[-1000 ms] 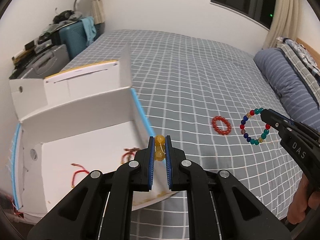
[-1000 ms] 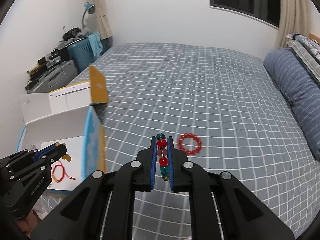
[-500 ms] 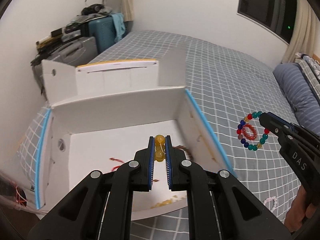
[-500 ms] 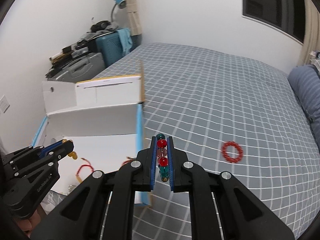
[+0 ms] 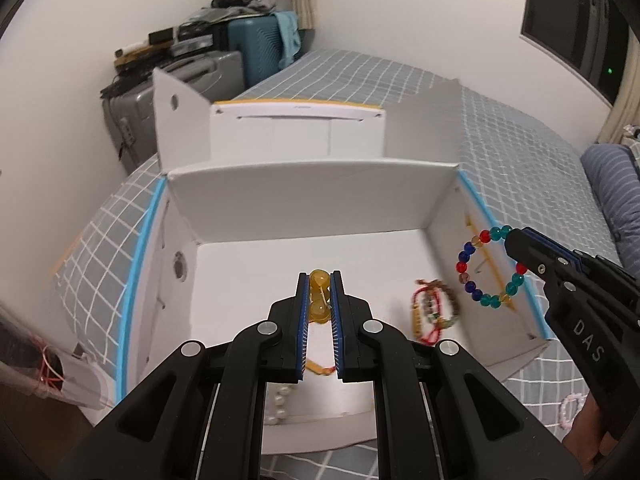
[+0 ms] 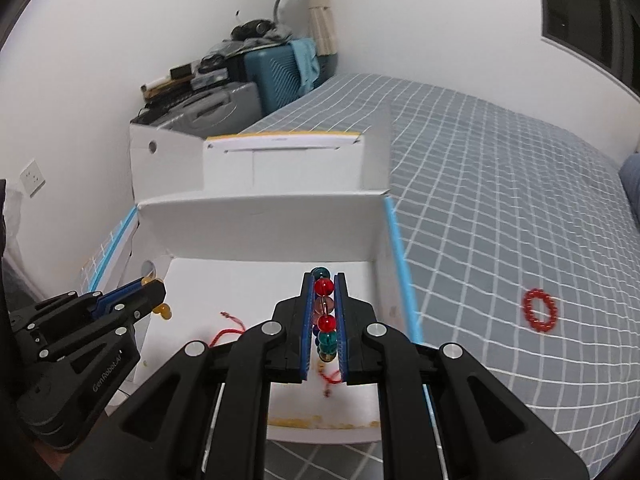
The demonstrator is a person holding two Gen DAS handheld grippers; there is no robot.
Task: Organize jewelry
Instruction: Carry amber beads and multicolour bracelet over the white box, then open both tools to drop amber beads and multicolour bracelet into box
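Observation:
My left gripper (image 5: 320, 280) is shut on a yellow bead bracelet (image 5: 319, 296) and holds it above the floor of the open white box (image 5: 312, 196). My right gripper (image 6: 323, 282) is shut on a multicoloured bead bracelet (image 6: 324, 312), also over the box (image 6: 256, 216); that bracelet hangs as a ring in the left wrist view (image 5: 486, 266) near the box's right wall. Red cord bracelets (image 5: 434, 312) and a pearl strand (image 5: 280, 404) lie inside the box. A red bead bracelet (image 6: 540, 311) lies on the bed.
The checked grey bedspread (image 6: 500, 200) stretches to the right. A pink bracelet (image 5: 572, 410) lies on it by the box's near right corner. Suitcases (image 6: 240, 96) and clutter stand at the wall behind the box. A blue pillow (image 5: 612, 184) lies at the far right.
Both grippers have swung left from over the bedspread to above the box interior, each keeping its bracelet. The red bead bracelet stays on the bed.

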